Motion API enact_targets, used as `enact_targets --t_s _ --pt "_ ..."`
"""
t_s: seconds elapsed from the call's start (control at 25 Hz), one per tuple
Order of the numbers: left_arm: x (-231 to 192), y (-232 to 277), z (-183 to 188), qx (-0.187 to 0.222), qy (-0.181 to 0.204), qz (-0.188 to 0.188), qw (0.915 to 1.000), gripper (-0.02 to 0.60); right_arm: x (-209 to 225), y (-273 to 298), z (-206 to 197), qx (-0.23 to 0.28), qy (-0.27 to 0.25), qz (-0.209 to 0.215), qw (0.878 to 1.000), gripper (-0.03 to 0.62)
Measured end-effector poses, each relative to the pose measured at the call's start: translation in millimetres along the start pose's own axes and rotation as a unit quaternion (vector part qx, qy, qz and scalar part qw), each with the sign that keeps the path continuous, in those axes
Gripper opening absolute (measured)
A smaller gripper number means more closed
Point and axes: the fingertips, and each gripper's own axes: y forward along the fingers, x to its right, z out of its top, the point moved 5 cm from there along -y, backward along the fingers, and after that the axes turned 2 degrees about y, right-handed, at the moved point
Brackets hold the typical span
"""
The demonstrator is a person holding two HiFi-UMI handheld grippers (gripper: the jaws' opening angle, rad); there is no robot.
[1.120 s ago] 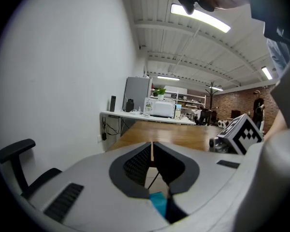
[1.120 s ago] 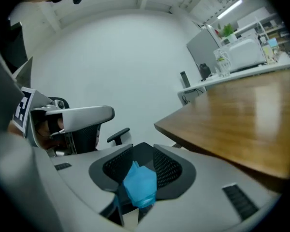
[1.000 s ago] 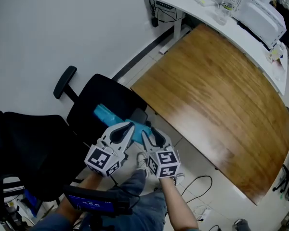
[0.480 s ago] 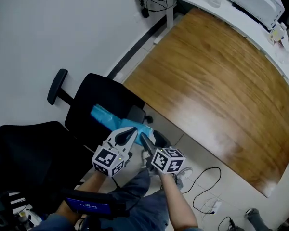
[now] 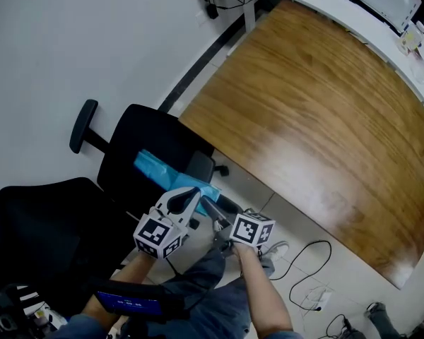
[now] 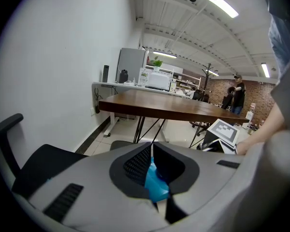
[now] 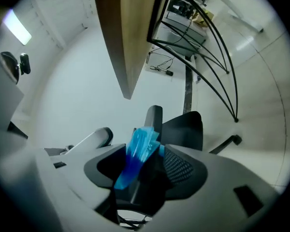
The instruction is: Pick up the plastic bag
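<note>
Both grippers have come down to the near end of the light blue plastic bag (image 5: 155,168), which lies on the seat of the black office chair (image 5: 131,147). The left gripper (image 5: 191,192) has its jaws closed on the film. The right gripper (image 5: 206,203) has rolled. Its wide jaws have just been closing a little, with the bag between them but not yet pinched. A lift seems near. Upward is free, but the brown wooden table (image 5: 318,97) has its edge close on the right.
</note>
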Motion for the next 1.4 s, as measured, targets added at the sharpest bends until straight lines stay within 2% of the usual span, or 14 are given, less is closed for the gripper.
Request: enact_targets --t_s 0.04,0.08,0.12,0.16,0.36,0.68,0.8,1.04,1.24,1.4 --pt "-1.1 -1.3 0.3 0.000 -0.001 0.002 1.0000 0.026 -3.1 -0.5 0.5 0.002 -0.006 0.005 1.000 0.173" --pt "-2.3 -2.5 0.8 0.001 -0.001 0.004 1.0000 0.026 -5.7 -1.4 1.5 0.005 -0.014 0.007 1.000 0.079" --pt "-3.4 -3.7 1.2 0.002 -0.002 0.006 1.0000 0.026 -8.5 -1.9 2.4 0.006 -0.022 0.009 1.000 0.022" --pt "-4.5 -4.7 1.6 0.003 -0.003 0.008 1.0000 0.026 -11.7 -1.8 3.1 0.005 -0.030 0.012 0.999 0.003" --pt "-8.3 -9.9 7.9 0.010 -0.014 0.020 0.9996 0.026 -28.5 1.1 8.1 -0.002 -0.052 0.021 0.998 0.003" --pt "-28.0 -31.2 39.8 0.067 -0.047 0.060 0.9949 0.026 -87.3 18.9 32.5 -0.006 -0.097 0.046 0.994 0.003" --pt "-40.3 -44.4 60.1 0.093 -0.061 0.079 0.9906 0.025 -115.1 29.8 44.4 -0.012 -0.122 0.058 0.991 0.003" --pt "-63.5 -69.1 99.1 0.144 -0.066 0.103 0.9820 0.021 -164.9 50.7 62.9 -0.021 -0.160 0.070 0.984 0.003" --pt "-87.0 -89.6 137.5 0.184 -0.078 0.135 0.9705 0.017 -207.8 72.1 81.1 -0.034 -0.204 0.082 0.975 0.002" --pt "-99.8 -101.5 165.2 0.222 -0.094 0.144 0.9596 0.011 -245.1 89.1 103.6 -0.032 -0.247 0.085 0.965 0.002"
